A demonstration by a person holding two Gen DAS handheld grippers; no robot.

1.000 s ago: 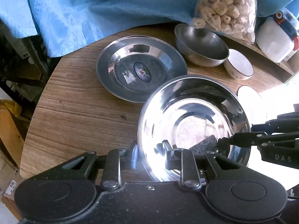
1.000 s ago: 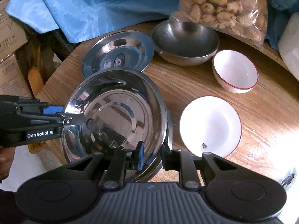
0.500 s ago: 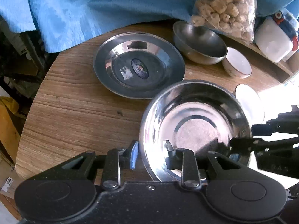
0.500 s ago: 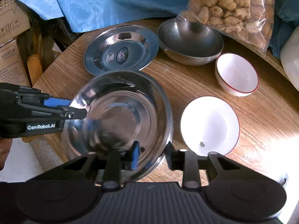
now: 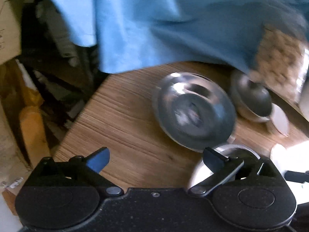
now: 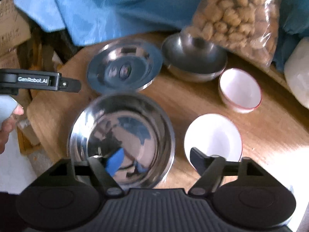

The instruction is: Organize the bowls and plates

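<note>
A large shiny steel plate (image 6: 123,139) lies on the round wooden table (image 6: 270,131), right in front of my open right gripper (image 6: 154,160). A second steel plate (image 6: 123,65) lies behind it and also shows in the left wrist view (image 5: 195,110). A steel bowl (image 6: 193,56), a white red-rimmed bowl (image 6: 240,89) and a white plate (image 6: 212,137) lie to the right. My left gripper (image 5: 154,160) is open and empty over bare table; its finger (image 6: 63,83) shows at the left of the right wrist view.
A bag of puffed snacks (image 6: 237,17) and a blue cloth (image 6: 119,9) lie at the table's back. A white container (image 6: 299,73) stands at the far right. Cardboard boxes (image 6: 11,29) stand off the table's left edge.
Both grippers have opened and let go of the large steel plate, which now lies flat on the table. The left gripper has swung away to the left.
</note>
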